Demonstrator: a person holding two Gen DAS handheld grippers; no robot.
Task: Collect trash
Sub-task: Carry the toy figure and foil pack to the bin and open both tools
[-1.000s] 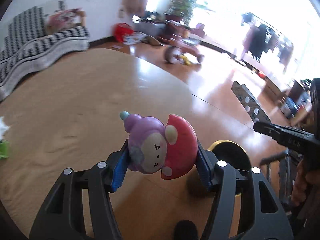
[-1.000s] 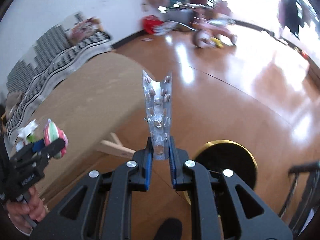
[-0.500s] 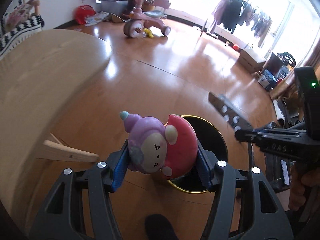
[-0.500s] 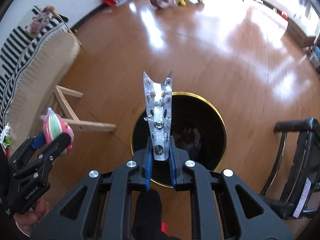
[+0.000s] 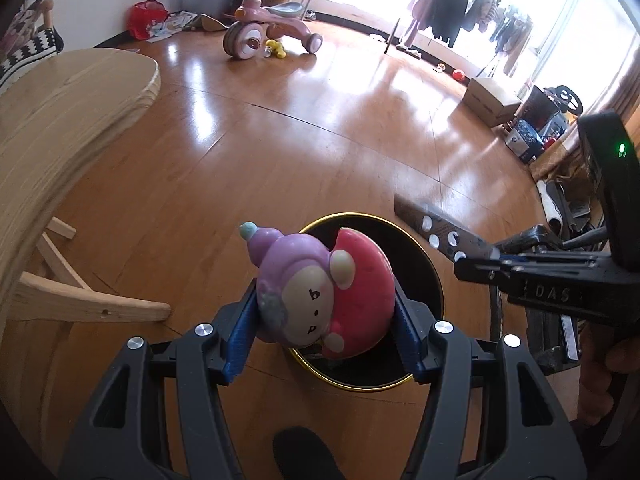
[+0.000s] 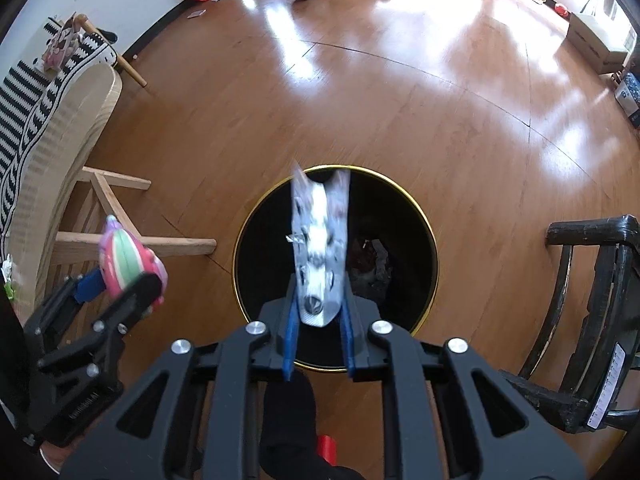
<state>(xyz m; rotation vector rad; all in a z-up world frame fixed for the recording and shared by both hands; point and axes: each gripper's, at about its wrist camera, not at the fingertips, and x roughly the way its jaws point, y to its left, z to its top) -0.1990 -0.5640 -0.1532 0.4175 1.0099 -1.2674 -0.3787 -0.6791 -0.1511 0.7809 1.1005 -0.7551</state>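
Observation:
My left gripper (image 5: 324, 336) is shut on a purple and red toy figure (image 5: 320, 296), held above the near rim of a black trash bin with a gold rim (image 5: 434, 268). My right gripper (image 6: 318, 344) has its jaws apart; a silver pill blister pack (image 6: 320, 248) sits blurred between them, loose, directly over the bin's gold rim (image 6: 430, 232). The blister pack (image 5: 432, 232) and right gripper (image 5: 496, 264) show at the right of the left wrist view. The left gripper with the toy (image 6: 124, 260) shows at the left of the right wrist view.
A round wooden table (image 5: 60, 120) with wooden legs (image 6: 132, 246) stands left of the bin. A black chair (image 6: 592, 312) stands right of it. A pink tricycle (image 5: 264, 28), boxes (image 5: 492, 100) and a striped sofa (image 6: 24, 112) lie farther off on the wood floor.
Both grippers moved from the table to over the bin. The right jaws have opened and the blister pack now looks blurred and loose. The left still holds the toy.

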